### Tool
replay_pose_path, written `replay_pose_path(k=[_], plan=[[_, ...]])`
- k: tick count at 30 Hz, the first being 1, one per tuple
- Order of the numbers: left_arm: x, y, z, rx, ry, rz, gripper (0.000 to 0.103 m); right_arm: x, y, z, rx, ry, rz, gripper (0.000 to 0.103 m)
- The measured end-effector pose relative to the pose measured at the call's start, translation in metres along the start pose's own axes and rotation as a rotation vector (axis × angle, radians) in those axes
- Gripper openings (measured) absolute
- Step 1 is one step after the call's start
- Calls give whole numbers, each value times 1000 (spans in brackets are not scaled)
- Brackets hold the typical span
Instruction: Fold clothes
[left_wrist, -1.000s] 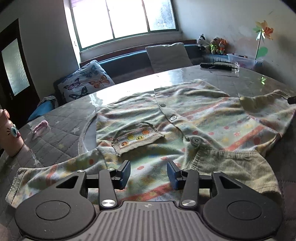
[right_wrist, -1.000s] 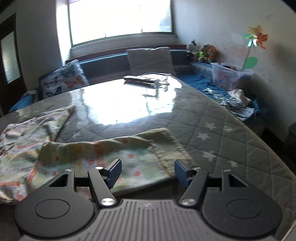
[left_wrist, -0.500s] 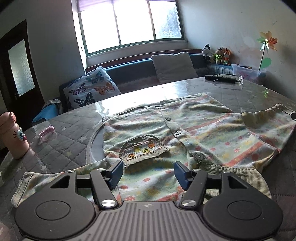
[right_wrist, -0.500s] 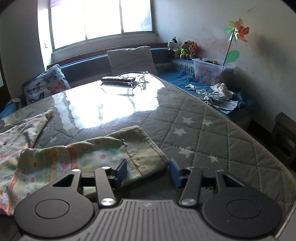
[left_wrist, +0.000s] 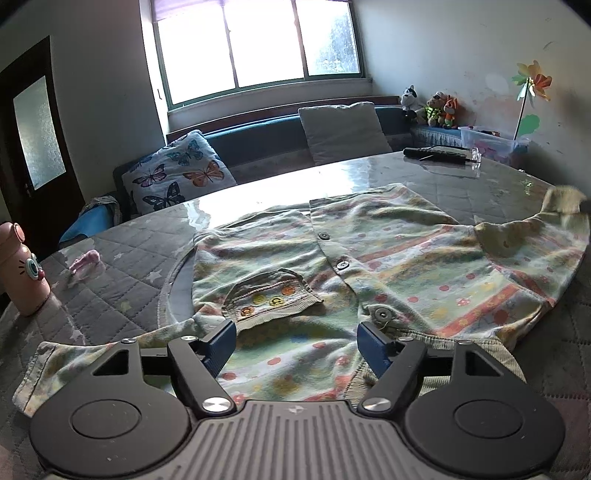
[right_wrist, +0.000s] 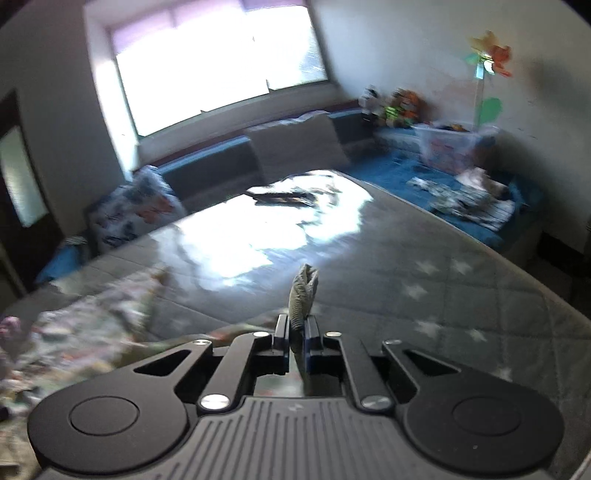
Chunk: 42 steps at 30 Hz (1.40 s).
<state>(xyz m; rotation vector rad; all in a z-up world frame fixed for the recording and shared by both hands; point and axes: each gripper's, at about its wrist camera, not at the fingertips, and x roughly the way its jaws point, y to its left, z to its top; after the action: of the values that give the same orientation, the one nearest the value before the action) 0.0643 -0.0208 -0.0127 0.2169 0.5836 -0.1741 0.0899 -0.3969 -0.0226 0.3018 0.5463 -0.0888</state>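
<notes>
Right claw pinching a sleeve cuff, left claw spread over the collar end

My right claw (right_wrist: 295, 332) is closed on the ribbed cuff (right_wrist: 303, 291), which stands up between its pads; I judge I hold it to carry that sleeve in over the body. My left claw (left_wrist: 297, 341) hangs wide apart, gripping nothing, over the near collar end of the cardigan (left_wrist: 369, 266). The cardigan lies spread, front up, on the quilted counter (left_wrist: 122, 269), its long axis running near to far, hem far, sleeves out left and right.
</notes>
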Motion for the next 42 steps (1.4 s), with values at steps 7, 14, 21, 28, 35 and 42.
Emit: replay_pose_path(k=[7, 14, 21, 28, 35, 42], plan=[[2, -2, -6, -7, 12, -3, 76, -13, 62, 21, -64, -7, 215, 6], [-2, 6, -12, -37, 4, 3, 76, -7, 138, 34, -135, 21, 417, 6], [-5, 19, -19, -72, -2, 11, 76, 2, 216, 24, -224, 67, 558, 6], [-6, 30, -25, -106, 2, 24, 76, 18, 267, 1, -294, 138, 616, 6], [-7, 34, -26, -115, 1, 27, 76, 13, 266, -16, -343, 190, 611, 21], [-11, 37, -21, -126, -14, 37, 76, 19, 215, -37, -375, 244, 452, 21]])
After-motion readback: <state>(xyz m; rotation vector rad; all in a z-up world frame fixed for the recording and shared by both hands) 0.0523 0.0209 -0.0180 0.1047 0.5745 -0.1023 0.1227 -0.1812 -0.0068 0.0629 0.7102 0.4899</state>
